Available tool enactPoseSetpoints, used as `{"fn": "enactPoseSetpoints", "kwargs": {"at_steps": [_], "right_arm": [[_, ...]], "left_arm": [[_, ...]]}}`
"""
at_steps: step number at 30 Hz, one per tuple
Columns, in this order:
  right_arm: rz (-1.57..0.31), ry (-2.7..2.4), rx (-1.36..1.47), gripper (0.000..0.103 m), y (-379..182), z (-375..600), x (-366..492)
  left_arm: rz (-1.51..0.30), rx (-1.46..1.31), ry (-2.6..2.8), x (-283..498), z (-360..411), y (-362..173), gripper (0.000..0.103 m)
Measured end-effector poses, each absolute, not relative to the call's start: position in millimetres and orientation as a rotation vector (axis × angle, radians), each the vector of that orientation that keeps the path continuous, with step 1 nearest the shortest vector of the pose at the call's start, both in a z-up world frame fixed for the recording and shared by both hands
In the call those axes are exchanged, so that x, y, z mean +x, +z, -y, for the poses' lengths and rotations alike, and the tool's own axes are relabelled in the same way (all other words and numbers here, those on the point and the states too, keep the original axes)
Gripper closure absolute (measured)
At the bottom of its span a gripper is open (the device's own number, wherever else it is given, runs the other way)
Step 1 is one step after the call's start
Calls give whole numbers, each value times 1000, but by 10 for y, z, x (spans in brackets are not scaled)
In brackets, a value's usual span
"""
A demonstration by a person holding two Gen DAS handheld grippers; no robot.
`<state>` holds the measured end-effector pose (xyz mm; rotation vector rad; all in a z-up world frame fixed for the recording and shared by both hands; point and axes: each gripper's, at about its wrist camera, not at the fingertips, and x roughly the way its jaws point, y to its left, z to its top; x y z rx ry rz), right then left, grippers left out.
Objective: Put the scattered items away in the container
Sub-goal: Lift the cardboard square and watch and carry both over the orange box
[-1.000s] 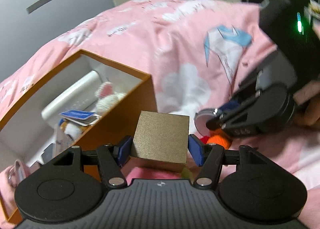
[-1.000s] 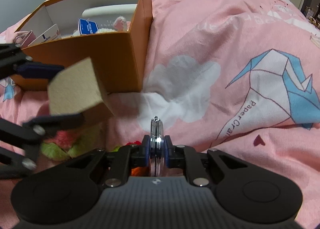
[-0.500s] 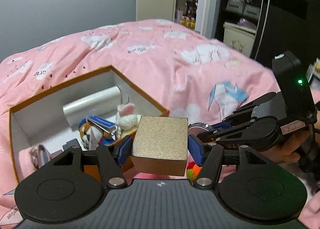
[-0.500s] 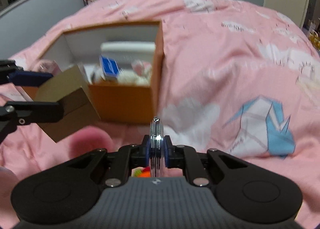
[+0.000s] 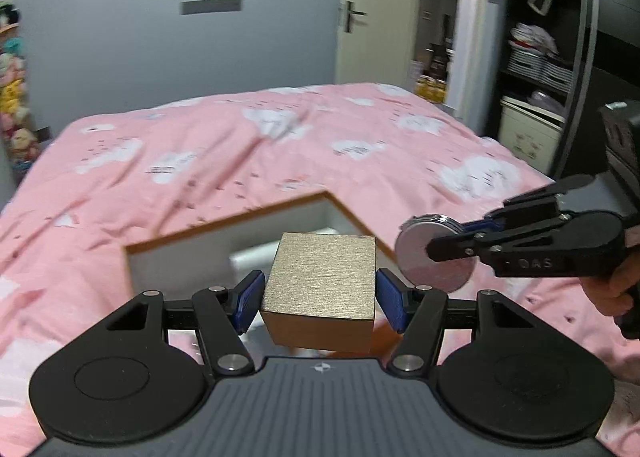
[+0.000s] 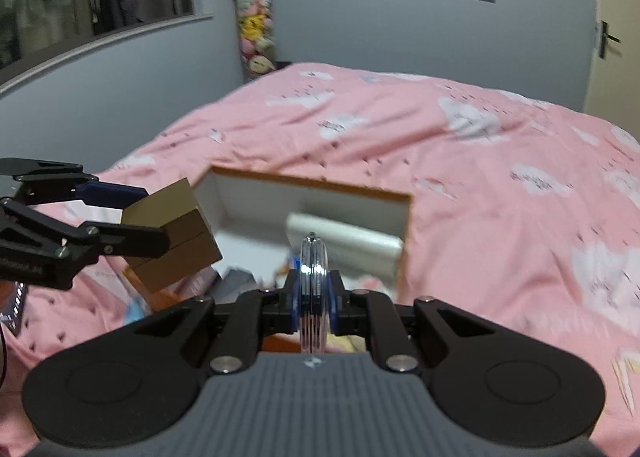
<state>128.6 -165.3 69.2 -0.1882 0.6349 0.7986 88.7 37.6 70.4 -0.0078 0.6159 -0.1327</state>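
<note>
My left gripper (image 5: 320,299) is shut on a gold-brown cube box (image 5: 322,289) and holds it in the air over the near rim of the orange container (image 5: 224,223). The cube also shows in the right wrist view (image 6: 172,233). My right gripper (image 6: 314,297) is shut on a round silver tin (image 6: 313,289), held on edge above the container (image 6: 312,185). The tin also shows in the left wrist view (image 5: 434,257), to the right of the cube. Inside the container lie a white cylinder (image 6: 344,241) and several blurred items.
The container sits on a bed with a pink cloud-print duvet (image 5: 280,145). A grey wall and a door (image 5: 372,13) are behind it. A hanging stack of plush toys (image 6: 256,29) is in the far corner. Dark shelves (image 5: 540,57) stand at the right.
Both grippers have risen with their loads and now point over the container. The views have tilted up, so more of the room shows and the toys on the bed are out of view.
</note>
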Motion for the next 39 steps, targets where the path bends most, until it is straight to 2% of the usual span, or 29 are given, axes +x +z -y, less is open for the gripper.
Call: {"fn": "enactPoseSetpoints", "kwargs": {"at_steps": [14,32,39], "right_arm": [[-841,850,97,88,318,967,1890],[-1049,762,-108,88,-236,357,2088],[-1102,776,-134,83,-303,332,2061]], "left_arm": [[-645,-55,0,1098,-912,654,32],[-694,-89,-13,1339,-1043,395,32],[-709,-90,-23,1409,-1056,348,32]]}}
